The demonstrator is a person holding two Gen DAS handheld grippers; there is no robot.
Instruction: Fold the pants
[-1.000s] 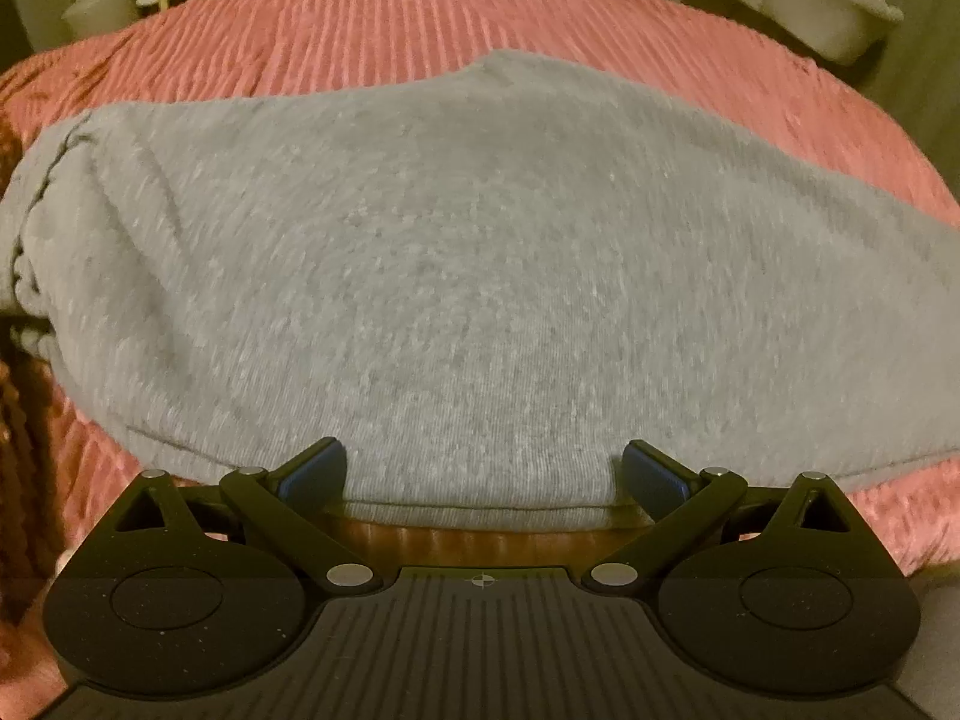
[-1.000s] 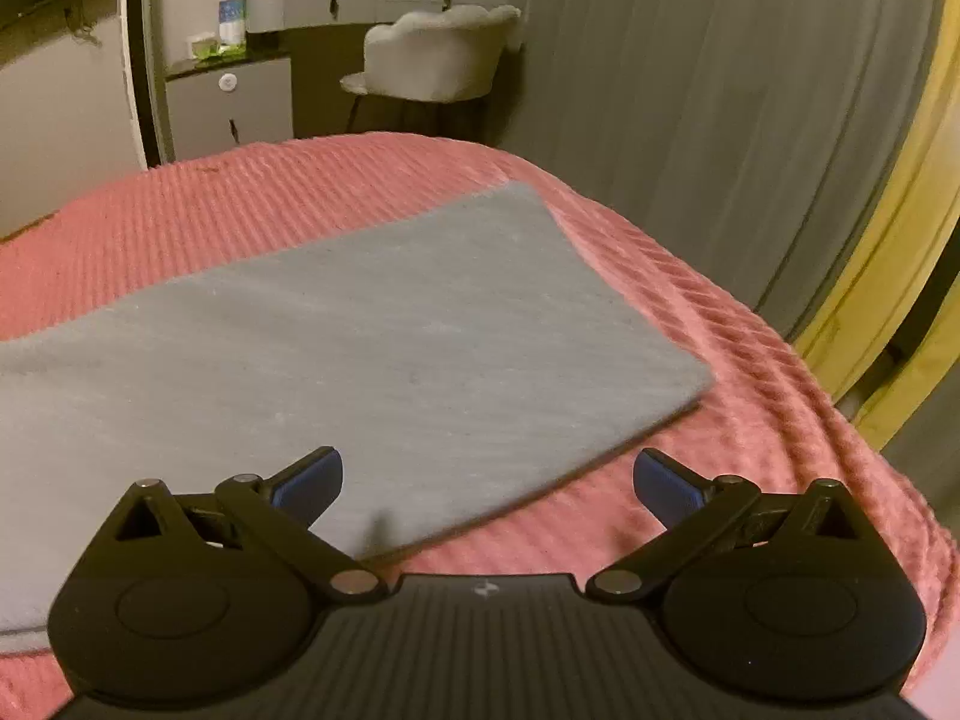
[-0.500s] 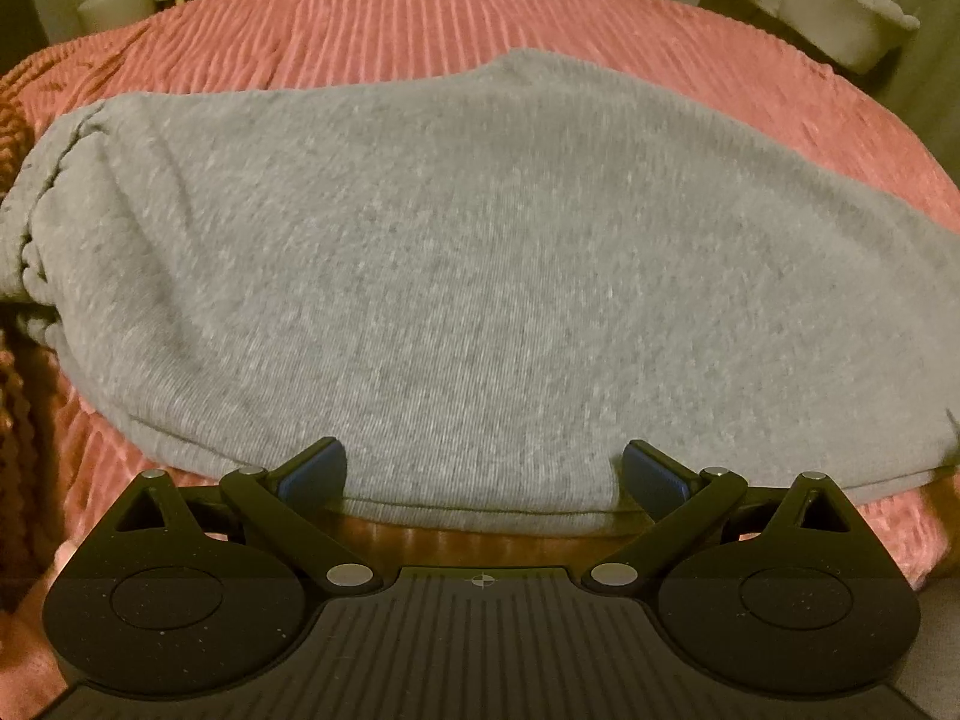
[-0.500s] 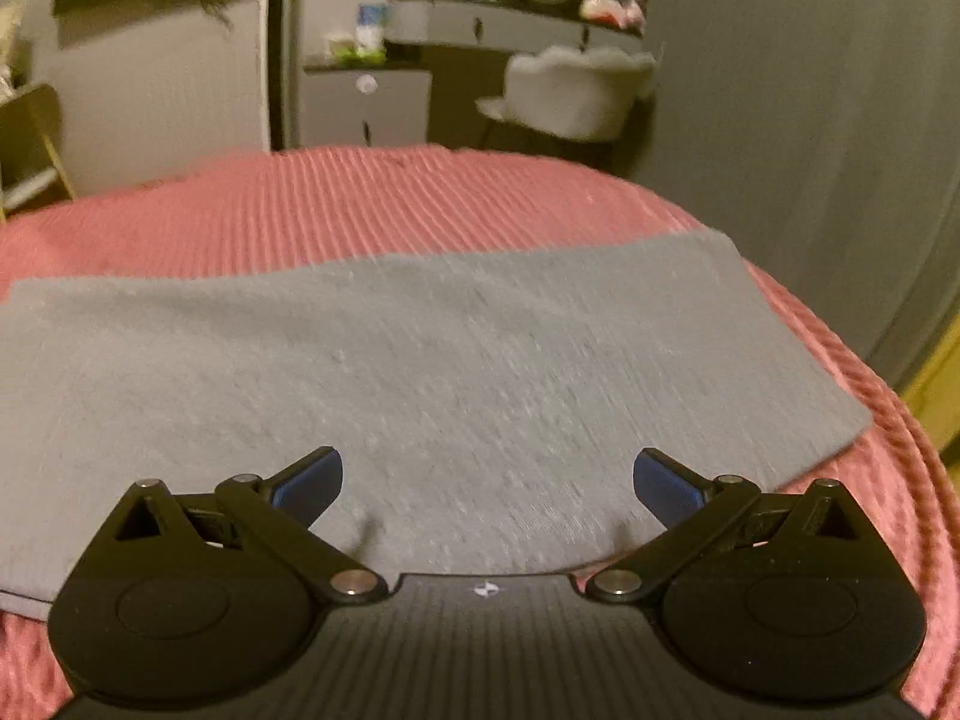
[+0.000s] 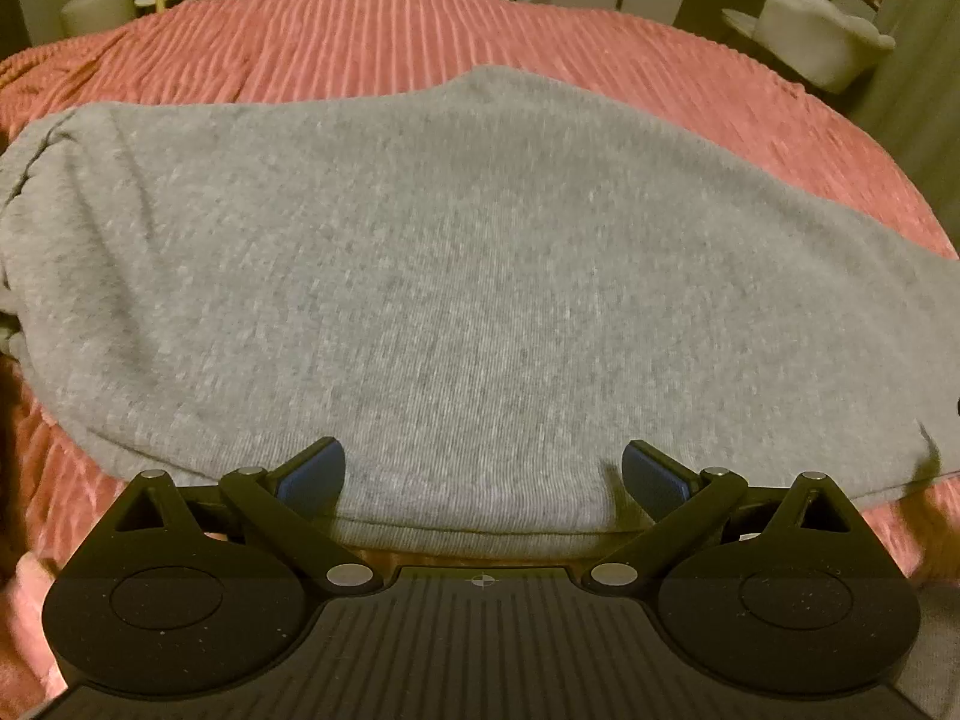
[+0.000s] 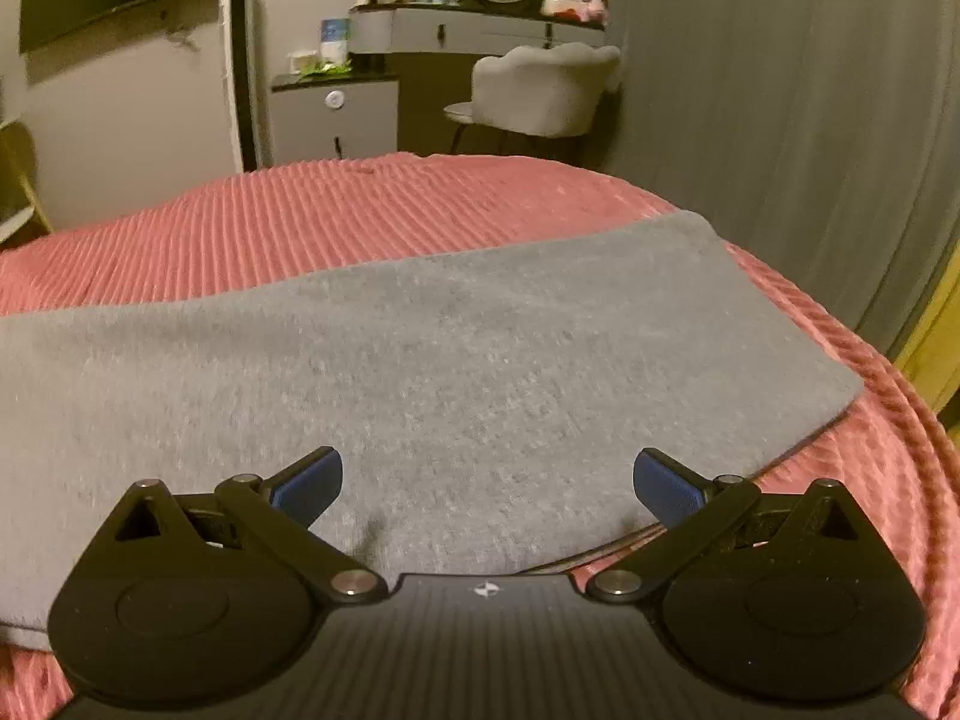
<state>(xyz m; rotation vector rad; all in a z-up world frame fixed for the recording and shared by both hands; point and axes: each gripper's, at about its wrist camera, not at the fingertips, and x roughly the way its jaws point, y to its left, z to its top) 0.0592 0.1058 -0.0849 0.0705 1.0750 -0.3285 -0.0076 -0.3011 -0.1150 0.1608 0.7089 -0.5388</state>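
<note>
Pink ribbed bedspread; grey pants flat, long axis left-right; both grippers' fingers wide, empty.

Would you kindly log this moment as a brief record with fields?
garment: grey knit pants, lying flat
surface: pink ribbed bedspread
left gripper: open, fingers over the near hem
right gripper: open, over the near edge by the leg end
grasp: none yet
background: pale upholstered chair
</note>
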